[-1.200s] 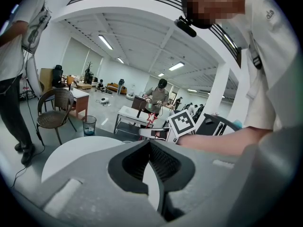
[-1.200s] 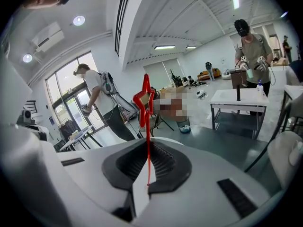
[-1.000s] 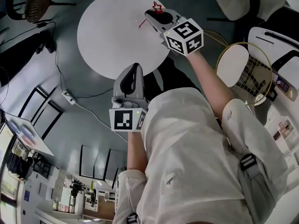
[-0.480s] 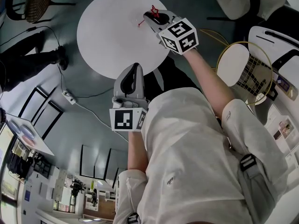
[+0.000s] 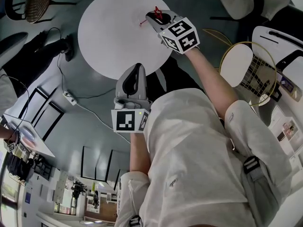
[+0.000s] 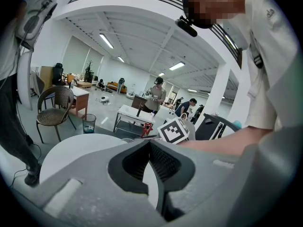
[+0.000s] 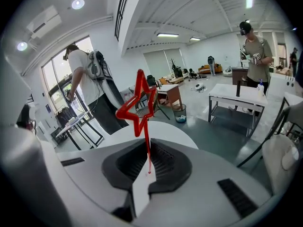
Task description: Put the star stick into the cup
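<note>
The star stick, a thin red stick with a red star outline (image 5: 157, 13) on top, is pinched in my right gripper (image 5: 152, 17) over the far right part of the round white table (image 5: 113, 32). In the right gripper view the star (image 7: 138, 109) stands upright above the shut jaws (image 7: 147, 148), which clamp the stick's lower end. My left gripper (image 5: 137, 66) hovers at the table's near edge, jaws together and empty (image 6: 150, 143). From the left gripper view the star (image 6: 147, 128) shows beside the right gripper's marker cube (image 6: 176, 131). No cup shows plainly.
A person's dark legs (image 5: 28, 60) stand on the floor left of the table, beside a cable and power strip (image 5: 70, 98). A round white seat with a yellow ring (image 5: 236, 66) and white furniture (image 5: 279, 37) stand at the right. A wicker chair (image 5: 38, 1) is far left.
My right gripper has shifted a little to the left and farther over the table with the star stick. The person on the floor at left has moved closer. The left gripper stays put.
</note>
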`<state>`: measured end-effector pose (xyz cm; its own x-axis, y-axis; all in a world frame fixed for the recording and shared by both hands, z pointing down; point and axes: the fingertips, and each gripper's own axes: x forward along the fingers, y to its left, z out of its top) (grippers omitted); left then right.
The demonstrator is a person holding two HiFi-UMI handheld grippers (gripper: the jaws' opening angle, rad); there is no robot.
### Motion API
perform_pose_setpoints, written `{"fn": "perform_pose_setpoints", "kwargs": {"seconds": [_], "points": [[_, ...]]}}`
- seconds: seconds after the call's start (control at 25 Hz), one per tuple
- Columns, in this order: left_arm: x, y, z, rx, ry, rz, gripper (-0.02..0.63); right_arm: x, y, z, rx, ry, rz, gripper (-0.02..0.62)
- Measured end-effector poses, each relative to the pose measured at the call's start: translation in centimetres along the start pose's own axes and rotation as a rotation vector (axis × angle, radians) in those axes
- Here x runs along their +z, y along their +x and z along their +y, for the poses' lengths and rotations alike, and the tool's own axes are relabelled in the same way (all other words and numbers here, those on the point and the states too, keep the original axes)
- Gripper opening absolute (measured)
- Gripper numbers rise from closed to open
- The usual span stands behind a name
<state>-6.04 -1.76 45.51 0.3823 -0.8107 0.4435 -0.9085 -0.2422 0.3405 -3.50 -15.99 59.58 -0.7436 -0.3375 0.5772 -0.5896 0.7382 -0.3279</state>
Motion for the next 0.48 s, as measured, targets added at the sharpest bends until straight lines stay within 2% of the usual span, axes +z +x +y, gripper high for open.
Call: {"fn": "perform_pose_setpoints", "kwargs": {"seconds": [0.48], "points": [[0.02, 0.16, -0.13, -0.004, 0.003, 0.000, 0.010, -0.62, -0.20, -0.19, 0.005, -0.010, 0.005, 0.058]]}}
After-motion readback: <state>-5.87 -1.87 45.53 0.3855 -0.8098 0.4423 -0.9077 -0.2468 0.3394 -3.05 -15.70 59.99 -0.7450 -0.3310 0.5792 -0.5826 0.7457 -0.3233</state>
